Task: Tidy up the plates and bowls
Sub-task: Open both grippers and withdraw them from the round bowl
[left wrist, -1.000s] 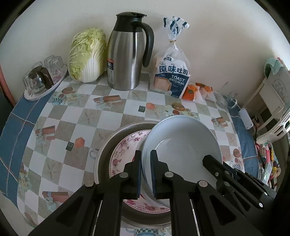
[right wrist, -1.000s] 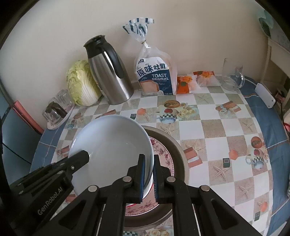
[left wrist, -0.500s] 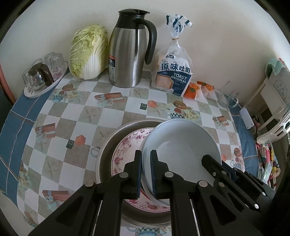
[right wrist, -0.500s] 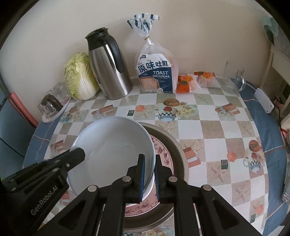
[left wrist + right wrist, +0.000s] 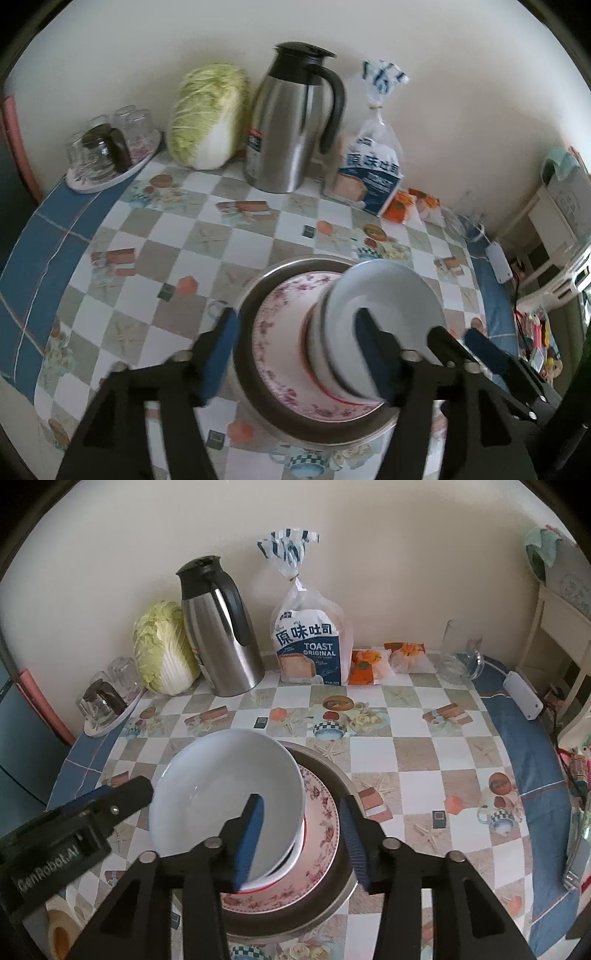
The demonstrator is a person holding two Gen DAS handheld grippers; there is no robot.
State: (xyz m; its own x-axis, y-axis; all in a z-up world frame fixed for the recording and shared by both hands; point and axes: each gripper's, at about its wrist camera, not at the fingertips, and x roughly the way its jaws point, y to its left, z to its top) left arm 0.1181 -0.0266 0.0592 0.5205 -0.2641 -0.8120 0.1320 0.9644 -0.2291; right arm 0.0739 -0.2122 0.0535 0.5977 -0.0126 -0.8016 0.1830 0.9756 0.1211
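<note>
Two views look down on one stack in the middle of the checked surface (image 5: 406,746): a white bowl (image 5: 225,794) sits in another bowl on a flowered plate (image 5: 325,827), and that plate lies in a metal pan (image 5: 343,882).

From the left wrist, the left tongs (image 5: 297,354) are opening, one pad out over the pan's left rim and the other inside the bowl, neither pressing on it. Only this view shows the bowl's outer wall and the red-rimmed bowl (image 5: 314,354) beneath it. It is blurred, so the bread bag's (image 5: 373,173) print cannot be read.

From the right wrist, the right tongs (image 5: 301,840) are opening too, straddling the bowl's right wall without gripping it. Here the print is sharp. Along the wall stand cups on a tray (image 5: 107,701), a cabbage (image 5: 162,657), a steel jug (image 5: 221,631), the bread, orange packets (image 5: 365,666) and a glass pitcher (image 5: 460,657), which is a faint smear in the other view.
</note>
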